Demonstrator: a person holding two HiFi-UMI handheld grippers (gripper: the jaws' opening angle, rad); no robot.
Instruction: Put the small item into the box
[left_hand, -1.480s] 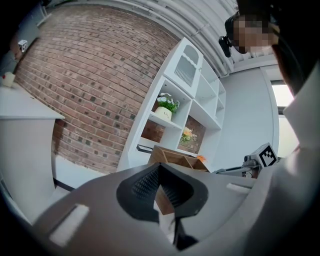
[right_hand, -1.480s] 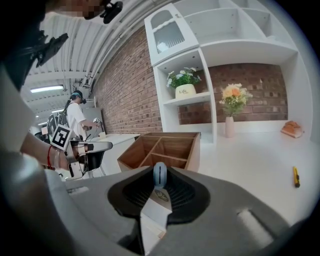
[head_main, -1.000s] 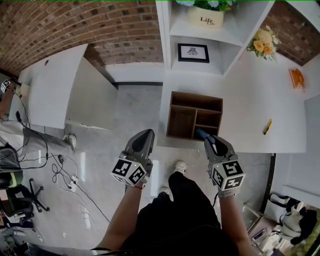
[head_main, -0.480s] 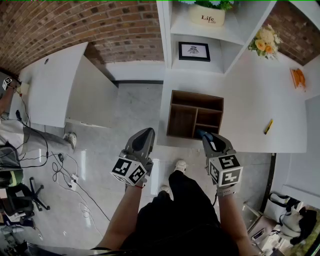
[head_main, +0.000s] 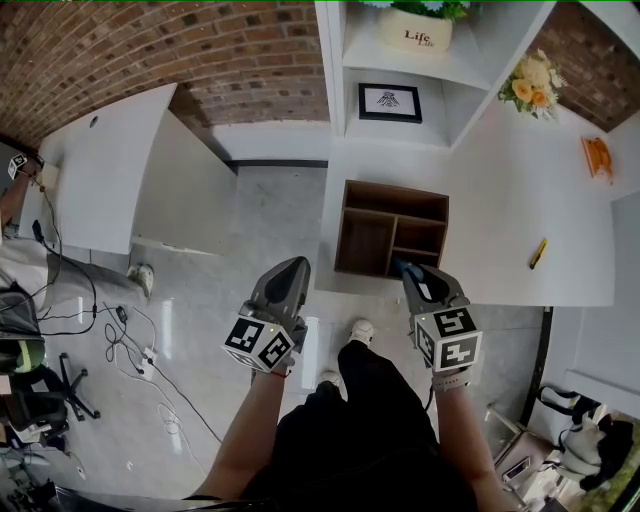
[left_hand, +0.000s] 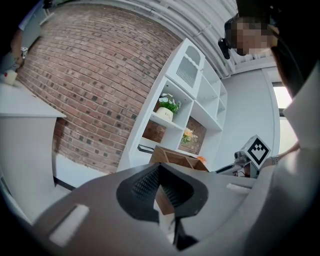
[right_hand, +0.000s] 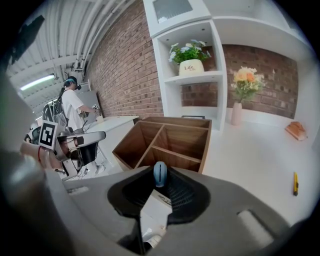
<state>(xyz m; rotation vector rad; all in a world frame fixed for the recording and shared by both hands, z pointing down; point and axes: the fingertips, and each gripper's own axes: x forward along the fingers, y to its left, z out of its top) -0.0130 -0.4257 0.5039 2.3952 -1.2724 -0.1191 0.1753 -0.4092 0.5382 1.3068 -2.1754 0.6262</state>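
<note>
The box (head_main: 396, 193) is set at the near edge of the counter (head_main: 500, 200). The left gripper (head_main: 297, 265) is closed on nothing. The item (right_hand: 159, 173) is pinched by its end in the right gripper (head_main: 403, 268), before the box; it could slip out or be knocked on the rim.

Grey grippers (head_main: 297, 263) (head_main: 403, 270), marker cubes (head_main: 262, 343), black trousers (head_main: 370, 430)

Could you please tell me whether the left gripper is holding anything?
No, the left gripper has its jaws closed together with nothing between them.
</note>
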